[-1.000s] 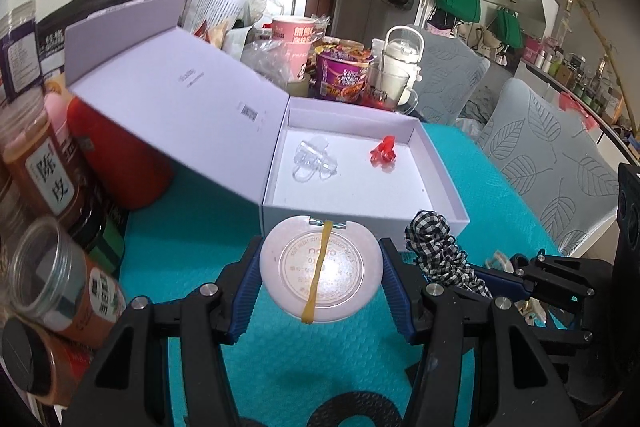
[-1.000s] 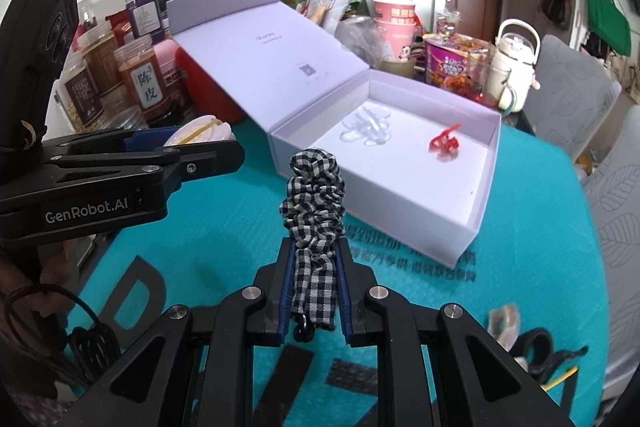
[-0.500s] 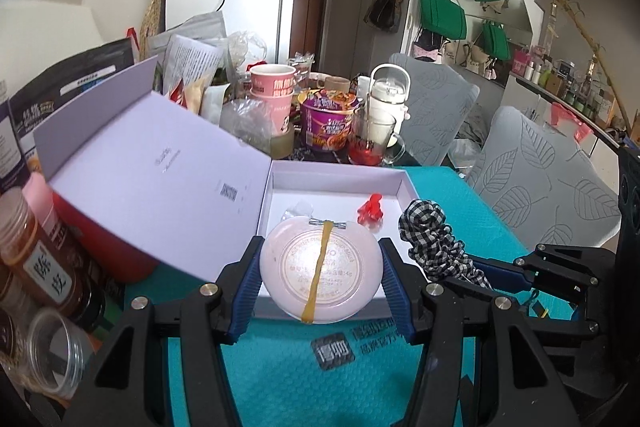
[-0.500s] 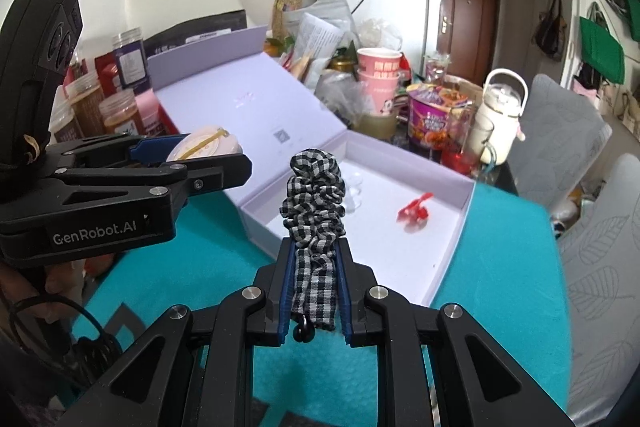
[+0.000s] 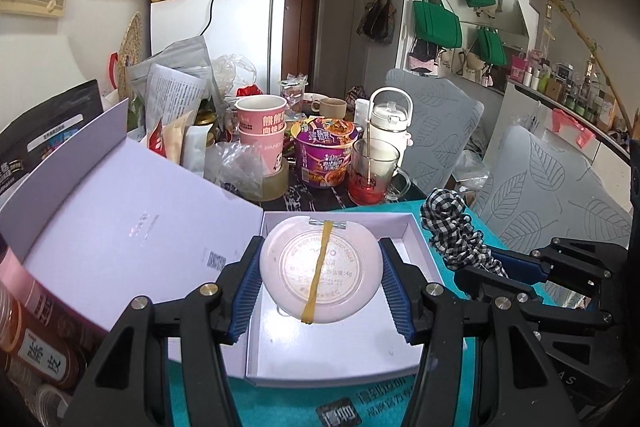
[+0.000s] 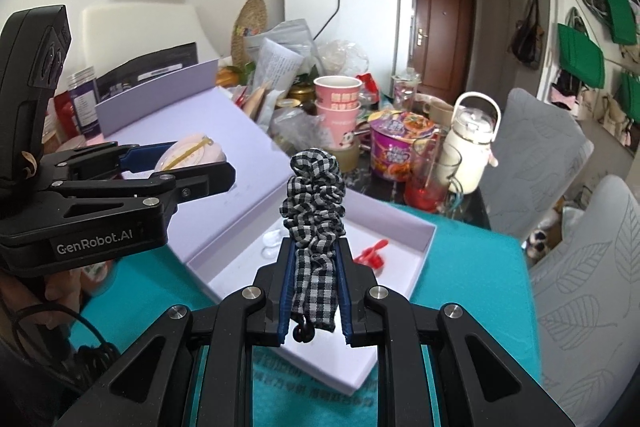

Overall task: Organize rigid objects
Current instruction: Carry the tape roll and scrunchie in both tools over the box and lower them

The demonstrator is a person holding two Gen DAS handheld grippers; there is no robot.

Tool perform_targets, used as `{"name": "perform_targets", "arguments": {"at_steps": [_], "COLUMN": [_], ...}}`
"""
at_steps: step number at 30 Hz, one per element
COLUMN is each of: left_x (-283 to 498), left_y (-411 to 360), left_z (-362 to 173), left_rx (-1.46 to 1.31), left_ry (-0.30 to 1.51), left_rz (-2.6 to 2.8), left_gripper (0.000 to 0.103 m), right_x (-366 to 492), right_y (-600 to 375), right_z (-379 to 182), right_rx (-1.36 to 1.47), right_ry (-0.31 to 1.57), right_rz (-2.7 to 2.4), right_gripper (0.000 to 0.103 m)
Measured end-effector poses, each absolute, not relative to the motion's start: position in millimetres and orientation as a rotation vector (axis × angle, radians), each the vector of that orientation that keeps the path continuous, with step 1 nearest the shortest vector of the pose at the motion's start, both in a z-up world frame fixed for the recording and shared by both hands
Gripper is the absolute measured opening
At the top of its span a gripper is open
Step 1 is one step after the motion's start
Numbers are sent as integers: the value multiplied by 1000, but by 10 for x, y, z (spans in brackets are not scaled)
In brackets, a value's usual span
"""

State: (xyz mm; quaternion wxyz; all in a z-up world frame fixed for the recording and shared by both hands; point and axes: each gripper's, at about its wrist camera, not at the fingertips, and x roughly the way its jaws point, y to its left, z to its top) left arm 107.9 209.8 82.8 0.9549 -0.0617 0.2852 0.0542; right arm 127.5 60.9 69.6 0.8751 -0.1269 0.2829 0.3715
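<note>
Jaws of the left gripper clamp a round compact above the open box, hiding most of its floor. Right gripper jaws pinch a checked scrunchie; its lower loop is hidden.

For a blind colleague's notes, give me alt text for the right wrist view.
The right gripper is shut on a black-and-white checked fabric scrunchie above an open lilac cardboard box on a teal table mat. A small red clip lies inside.
</note>
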Motion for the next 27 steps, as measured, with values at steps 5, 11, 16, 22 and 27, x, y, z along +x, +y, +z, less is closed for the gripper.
{"name": "perform_targets", "arguments": {"at_steps": [5, 11, 16, 22, 27], "left_x": [1310, 1579, 1725, 1887, 1979], "left_y": [2149, 2246, 2287, 2283, 2248], "left_z": [820, 713, 483, 221, 55], "left_rx": [-143, -175, -189, -212, -190], "left_ry": [577, 595, 647, 704, 741], "left_rz": [113, 128, 115, 73, 67], "left_gripper": [55, 55, 55, 55, 55], "right_x": [1516, 1837, 2006, 2181, 2259], "right_y": [632, 652, 665, 723, 784], "right_z": [701, 645, 501, 278, 97], "right_rx": [-245, -190, -167, -185, -208], "right_ry": [597, 620, 649, 710, 754], "right_rz": [756, 730, 718, 688, 676], "right_gripper": [19, 19, 19, 19, 19]}}
